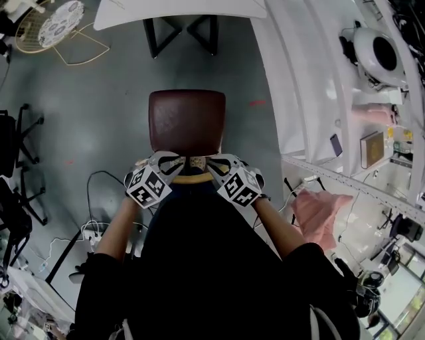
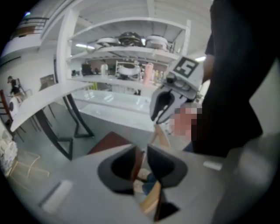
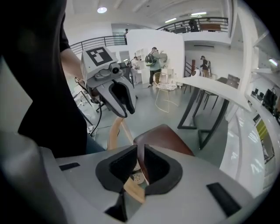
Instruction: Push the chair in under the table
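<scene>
A chair with a dark brown seat (image 1: 187, 121) and a pale wooden backrest (image 1: 192, 178) stands on the grey floor, short of the white table (image 1: 179, 12) at the top. Both grippers hang over the top of the backrest, side by side. My left gripper (image 1: 174, 163) shows a small gap between its jaws, with the wooden rail (image 2: 151, 201) seen just beneath them. My right gripper (image 1: 214, 163) has its jaws nearly together above the rail (image 3: 133, 190), and I cannot tell whether they touch it. In each gripper view the other gripper hangs close by.
The table's black legs (image 1: 180, 33) stand beyond the seat. A white shelving unit (image 1: 319, 99) runs along the right. A wire chair (image 1: 56, 26) sits at the top left, black chair bases (image 1: 20, 133) at the left, and cables with a power strip (image 1: 93, 232) behind.
</scene>
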Demonstrator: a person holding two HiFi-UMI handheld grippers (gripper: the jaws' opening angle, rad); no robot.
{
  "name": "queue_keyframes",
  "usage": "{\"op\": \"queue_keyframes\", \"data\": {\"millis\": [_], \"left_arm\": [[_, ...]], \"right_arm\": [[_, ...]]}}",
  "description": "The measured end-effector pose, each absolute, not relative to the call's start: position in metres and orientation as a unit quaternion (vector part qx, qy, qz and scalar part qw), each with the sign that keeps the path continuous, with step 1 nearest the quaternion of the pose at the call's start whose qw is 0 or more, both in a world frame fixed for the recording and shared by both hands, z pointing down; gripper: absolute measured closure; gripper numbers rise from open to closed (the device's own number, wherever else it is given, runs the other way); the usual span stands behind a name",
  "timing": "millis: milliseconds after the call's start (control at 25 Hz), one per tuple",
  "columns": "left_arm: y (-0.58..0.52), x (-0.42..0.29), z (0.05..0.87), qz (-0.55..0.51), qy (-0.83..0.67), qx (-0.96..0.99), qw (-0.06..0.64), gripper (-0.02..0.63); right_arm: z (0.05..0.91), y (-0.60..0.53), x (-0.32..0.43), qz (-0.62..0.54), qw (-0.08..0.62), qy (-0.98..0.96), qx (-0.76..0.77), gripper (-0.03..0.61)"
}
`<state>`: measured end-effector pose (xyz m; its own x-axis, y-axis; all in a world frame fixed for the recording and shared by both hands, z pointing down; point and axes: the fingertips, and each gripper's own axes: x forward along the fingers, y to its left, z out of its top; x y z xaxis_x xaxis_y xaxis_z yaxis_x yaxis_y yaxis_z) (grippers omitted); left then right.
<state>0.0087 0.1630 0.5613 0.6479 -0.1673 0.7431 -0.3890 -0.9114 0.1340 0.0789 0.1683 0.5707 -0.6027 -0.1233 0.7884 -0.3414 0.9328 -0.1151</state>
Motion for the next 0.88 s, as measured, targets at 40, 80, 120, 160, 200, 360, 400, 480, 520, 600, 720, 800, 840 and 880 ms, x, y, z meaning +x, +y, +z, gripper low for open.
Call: {"op": "queue_keyframes", "data": {"millis": [40, 80, 120, 160, 200, 360, 400, 480, 520, 600, 720, 800, 840, 880], "left_arm": [[0.169, 0.009, 0.570, 0.402, -0.132, 0.895, 0.141, 0.517], [0.175, 0.009, 0.578, 0.415, -0.111, 0.892, 0.139, 0.501], [0.182, 0.008, 0.587, 0.427, -0.092, 0.889, 0.136, 0.488], [0.189, 0.006, 0.594, 0.438, -0.074, 0.886, 0.135, 0.477], [0.197, 0.004, 0.601, 0.448, -0.057, 0.882, 0.135, 0.463], [0.218, -0.002, 0.622, 0.472, -0.001, 0.869, 0.146, 0.422], [0.222, -0.003, 0.626, 0.478, 0.013, 0.866, 0.149, 0.422], [0.230, -0.006, 0.634, 0.488, 0.037, 0.858, 0.154, 0.411], [0.233, -0.008, 0.637, 0.492, 0.046, 0.855, 0.157, 0.394], [0.238, -0.011, 0.643, 0.499, 0.059, 0.849, 0.162, 0.363], [0.245, -0.018, 0.653, 0.520, 0.079, 0.839, 0.140, 0.357], [0.251, -0.023, 0.662, 0.540, 0.096, 0.829, 0.109, 0.357], [0.254, -0.026, 0.668, 0.549, 0.104, 0.824, 0.093, 0.357], [0.258, -0.028, 0.673, 0.557, 0.111, 0.819, 0.080, 0.357]], "right_arm": [[0.578, 0.171, 0.081, 0.127, 0.437, -0.882, 0.121, 0.555], [0.584, 0.174, 0.082, 0.124, 0.448, -0.878, 0.111, 0.554], [0.591, 0.178, 0.082, 0.121, 0.458, -0.875, 0.101, 0.554], [0.597, 0.183, 0.082, 0.118, 0.467, -0.872, 0.090, 0.554], [0.603, 0.189, 0.082, 0.117, 0.475, -0.869, 0.079, 0.554], [0.622, 0.205, 0.086, 0.130, 0.501, -0.854, 0.042, 0.487], [0.626, 0.208, 0.088, 0.137, 0.507, -0.850, 0.036, 0.460], [0.633, 0.215, 0.091, 0.149, 0.517, -0.842, 0.025, 0.446], [0.635, 0.218, 0.092, 0.151, 0.522, -0.839, 0.019, 0.438], [0.641, 0.226, 0.093, 0.150, 0.534, -0.832, 0.004, 0.412], [0.653, 0.236, 0.096, 0.138, 0.557, -0.819, -0.019, 0.382], [0.660, 0.240, 0.098, 0.119, 0.572, -0.811, -0.034, 0.379], [0.663, 0.242, 0.099, 0.108, 0.579, -0.807, -0.040, 0.379], [0.666, 0.244, 0.100, 0.099, 0.584, -0.804, -0.046, 0.379]]}}
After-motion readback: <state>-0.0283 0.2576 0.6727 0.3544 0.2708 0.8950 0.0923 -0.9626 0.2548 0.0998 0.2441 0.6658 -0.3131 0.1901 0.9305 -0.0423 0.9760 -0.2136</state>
